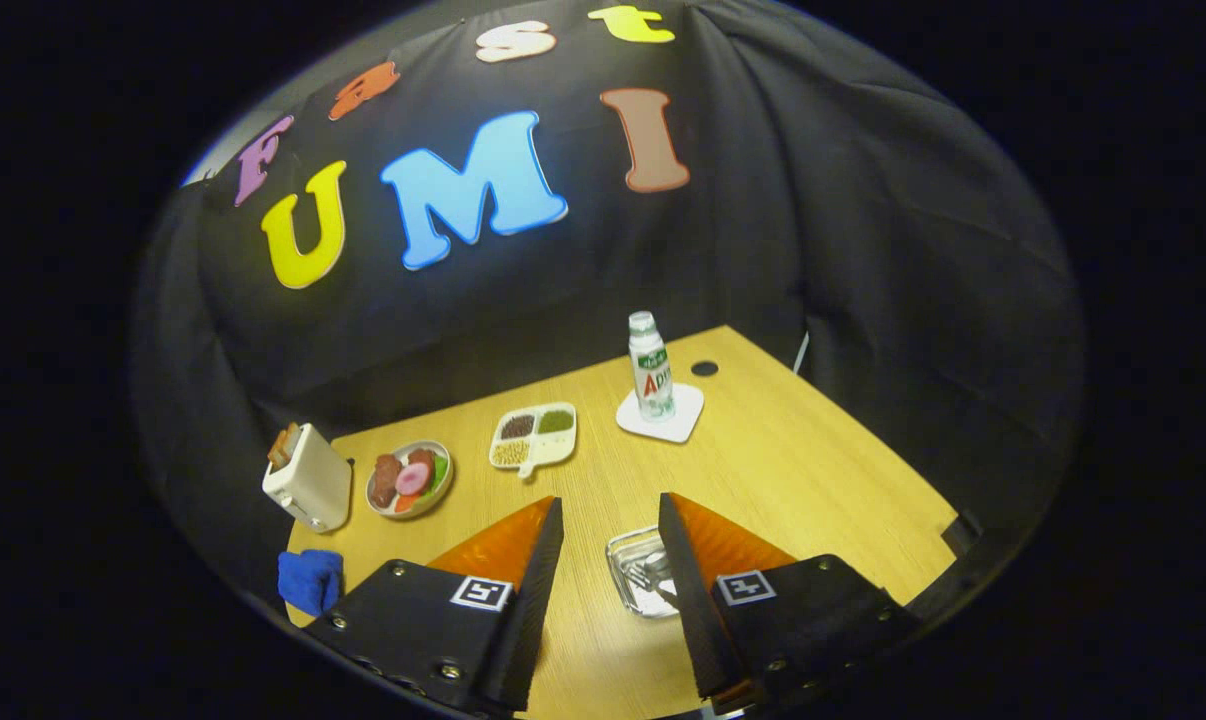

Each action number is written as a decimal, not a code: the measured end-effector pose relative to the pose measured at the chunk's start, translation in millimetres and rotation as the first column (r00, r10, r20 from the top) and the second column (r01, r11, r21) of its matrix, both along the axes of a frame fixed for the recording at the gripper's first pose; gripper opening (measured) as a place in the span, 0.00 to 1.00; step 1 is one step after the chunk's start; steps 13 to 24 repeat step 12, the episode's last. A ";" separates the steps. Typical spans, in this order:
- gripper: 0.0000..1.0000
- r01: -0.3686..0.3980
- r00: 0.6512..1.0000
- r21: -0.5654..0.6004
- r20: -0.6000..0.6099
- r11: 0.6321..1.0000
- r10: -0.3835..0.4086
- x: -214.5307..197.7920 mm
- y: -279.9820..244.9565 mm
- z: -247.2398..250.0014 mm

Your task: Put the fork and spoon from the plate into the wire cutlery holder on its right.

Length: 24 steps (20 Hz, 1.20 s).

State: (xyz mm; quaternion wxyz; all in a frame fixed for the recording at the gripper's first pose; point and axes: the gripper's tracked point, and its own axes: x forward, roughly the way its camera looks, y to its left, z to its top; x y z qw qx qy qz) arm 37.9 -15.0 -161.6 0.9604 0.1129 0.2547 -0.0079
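The gripper (611, 520) hangs above the table (813, 480), fingers wide apart, empty; the plate (635, 575) with cutlery (653, 572) lies between them, against the right finger.

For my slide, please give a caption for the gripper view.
Open gripper above wooden table, clear plate with cutlery between its fingers.

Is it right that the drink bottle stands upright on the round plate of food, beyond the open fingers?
Not quite. In the gripper view the drink bottle stands upright on a white square coaster, not on the round plate of food, which lies apart near the toaster. The gripper is open.
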 end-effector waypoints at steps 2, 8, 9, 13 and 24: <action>0.60 -0.005 0.994 -0.026 0.110 1.000 0.008 7.7 -0.1 34.5; 0.59 0.000 0.943 -0.142 0.331 0.990 0.047 16.6 4.0 120.4; 0.60 0.005 0.936 -0.144 0.348 0.990 0.046 16.3 4.7 129.6; 0.60 0.011 0.922 -0.135 0.386 0.991 0.042 19.1 6.2 148.8; 0.60 0.011 0.922 -0.135 0.386 0.991 0.042 19.1 6.2 148.8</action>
